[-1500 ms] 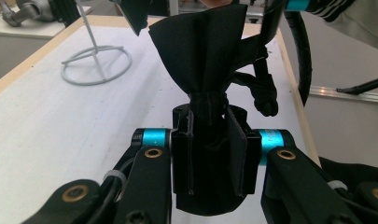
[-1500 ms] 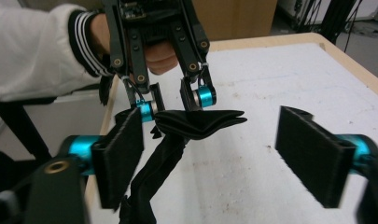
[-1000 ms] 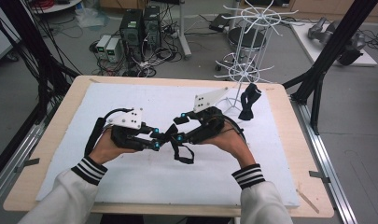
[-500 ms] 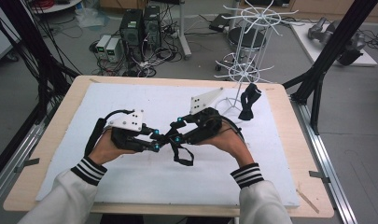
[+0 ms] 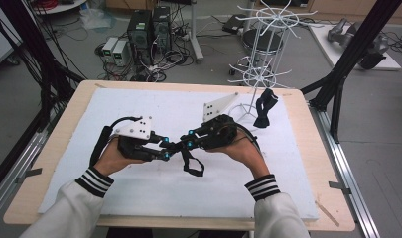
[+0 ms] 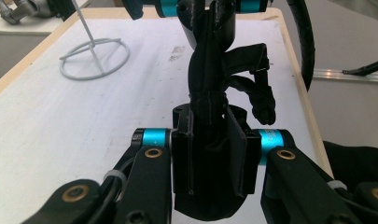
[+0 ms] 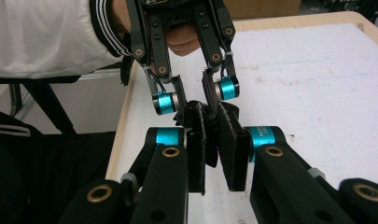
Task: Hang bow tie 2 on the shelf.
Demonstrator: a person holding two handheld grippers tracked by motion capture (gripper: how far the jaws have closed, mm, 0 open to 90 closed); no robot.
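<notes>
Grey workshop floor surrounds our desk (image 5: 298, 106), with computer boxes (image 5: 149, 29) and tangled cables behind its far edge. A white mat (image 5: 139, 104) covers most of the wooden top. Near the far right corner stands a white wire rack (image 5: 268, 59) on its ring foot, and a second black strap (image 5: 264, 108) hangs from it just above the mat.

We hold both tools close together around the middle of the desk, a little toward the near edge. Our left hand-held gripper (image 5: 165, 151) has its jaws clamped on a black strap (image 5: 191, 158); in the left gripper view the strap (image 6: 214, 93) runs upward from between our pads, twisted on itself, to the other tool at the top. Our right hand-held gripper (image 5: 186, 144) has just been closing, and its jaws now pinch the same strap from the opposite side; in the right gripper view the black fabric (image 7: 212, 135) sits squeezed between the two pads, with the left hand-held gripper (image 7: 196, 100) meeting it nose to nose. From the high view a loop of the strap droops below the two tips onto the mat.
</notes>
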